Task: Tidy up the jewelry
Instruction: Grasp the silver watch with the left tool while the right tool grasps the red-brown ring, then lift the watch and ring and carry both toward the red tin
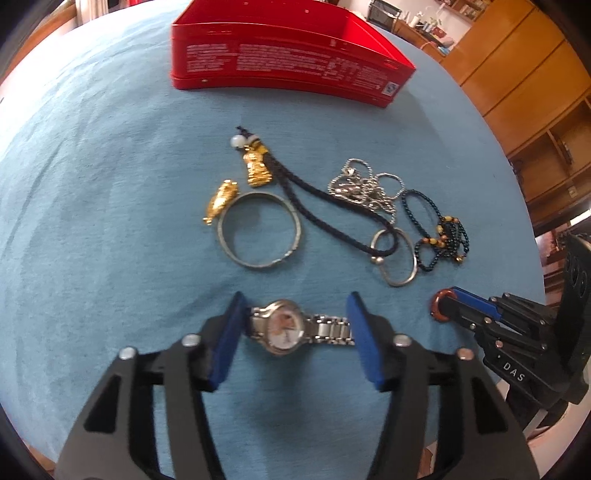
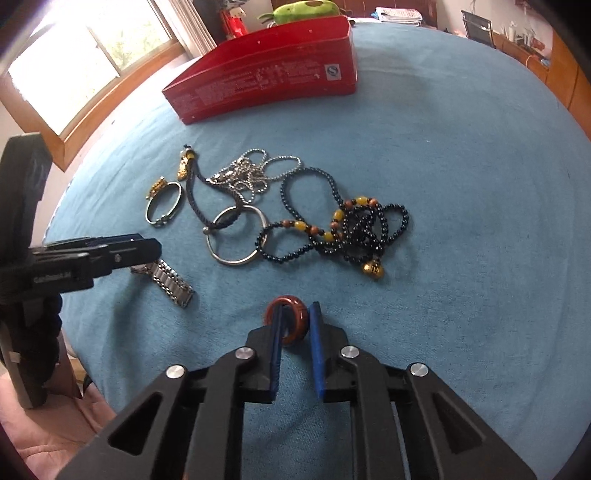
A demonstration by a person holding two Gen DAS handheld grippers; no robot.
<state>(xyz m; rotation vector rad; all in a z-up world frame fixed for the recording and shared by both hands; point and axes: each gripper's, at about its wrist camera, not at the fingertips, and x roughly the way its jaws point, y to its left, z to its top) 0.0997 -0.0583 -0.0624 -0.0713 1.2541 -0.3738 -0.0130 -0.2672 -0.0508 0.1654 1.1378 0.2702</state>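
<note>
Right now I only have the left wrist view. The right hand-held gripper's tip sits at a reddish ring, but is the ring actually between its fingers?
Observer: On the right hand-held gripper, one finger passes through the reddish ring, and the other stands just outside its band. I cannot tell whether it is clamped.
Operator: Does the watch strap run on past my left hand-held gripper?
Observer: Yes. The watch strap sticks out beyond that finger and lies flat on the blue cloth.
Operator: Is anything behind the red tin?
Observer: A green plush toy sits behind the red tin.
</note>
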